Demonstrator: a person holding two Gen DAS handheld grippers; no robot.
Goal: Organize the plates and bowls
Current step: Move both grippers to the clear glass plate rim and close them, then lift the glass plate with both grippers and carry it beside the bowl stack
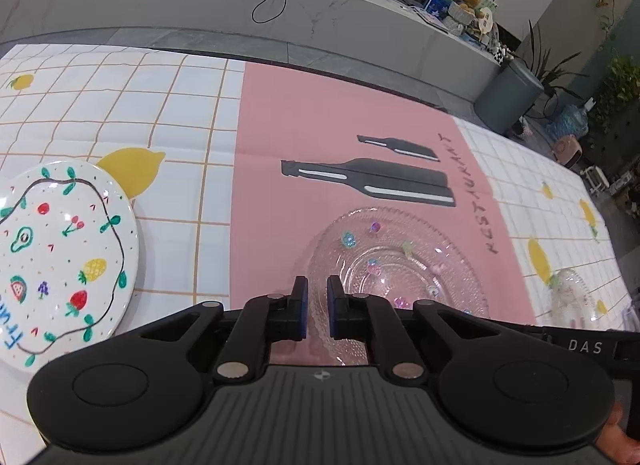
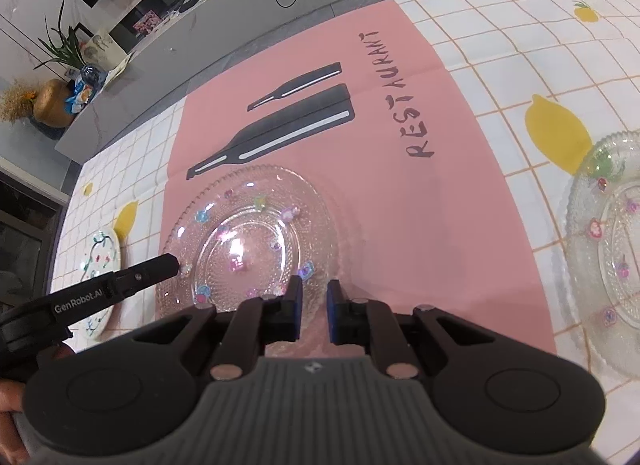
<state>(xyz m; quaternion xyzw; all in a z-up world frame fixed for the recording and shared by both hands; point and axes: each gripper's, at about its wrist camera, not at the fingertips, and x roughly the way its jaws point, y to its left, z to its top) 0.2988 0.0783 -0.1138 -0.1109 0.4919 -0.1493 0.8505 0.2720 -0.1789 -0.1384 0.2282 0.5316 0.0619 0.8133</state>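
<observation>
A clear beaded glass plate (image 1: pixel 400 261) with small coloured flower decals lies on the pink mat (image 1: pixel 320 125). My left gripper (image 1: pixel 317 293) is shut on the plate's left rim, which runs between its blue pads. In the right wrist view the same glass plate (image 2: pixel 248 241) has its near right rim pinched by my right gripper (image 2: pixel 314 293). There the left gripper (image 2: pixel 170 265) shows as a black tip at the plate's left edge. A white plate painted with fruit (image 1: pixel 60 249) sits left of it, small in the right wrist view (image 2: pixel 100 261).
A second clear glass plate (image 2: pixel 608 245) rests on the lemon-print checked tablecloth (image 2: pixel 500 45) to the right, also visible in the left wrist view (image 1: pixel 568 297). Beyond the table's far edge runs a grey marble counter (image 1: pixel 280 33) with a black cable, then plants and a bin.
</observation>
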